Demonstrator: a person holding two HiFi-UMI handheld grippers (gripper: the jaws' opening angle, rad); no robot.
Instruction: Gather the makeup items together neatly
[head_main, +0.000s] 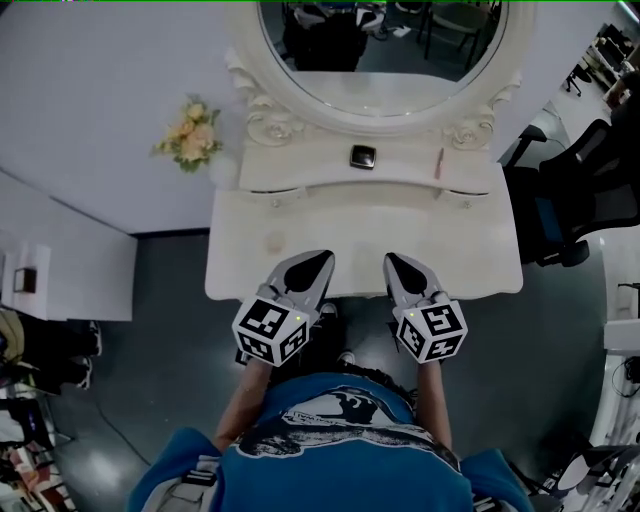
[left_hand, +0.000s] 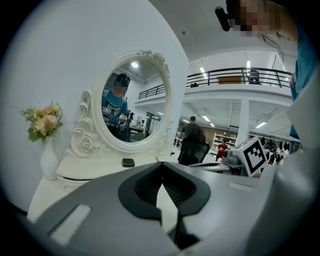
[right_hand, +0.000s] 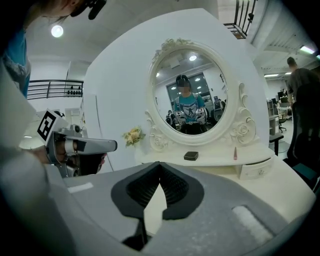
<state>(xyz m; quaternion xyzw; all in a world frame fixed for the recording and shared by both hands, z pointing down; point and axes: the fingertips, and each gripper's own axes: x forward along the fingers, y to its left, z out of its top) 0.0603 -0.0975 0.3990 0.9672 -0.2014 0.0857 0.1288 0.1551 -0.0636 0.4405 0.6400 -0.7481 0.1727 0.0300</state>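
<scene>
A small black compact lies on the upper shelf of the white vanity, just below the oval mirror. A thin pink stick lies to its right on the same shelf. Both also show in the right gripper view, the compact and the stick. The left gripper view shows only the compact. My left gripper and right gripper hover side by side over the vanity's front edge, well short of both items. Each is shut with nothing between its jaws.
A white vase of pale flowers stands at the vanity's left end. The oval mirror rises behind the shelf. A dark office chair stands to the right. A faint round mark shows on the lower top.
</scene>
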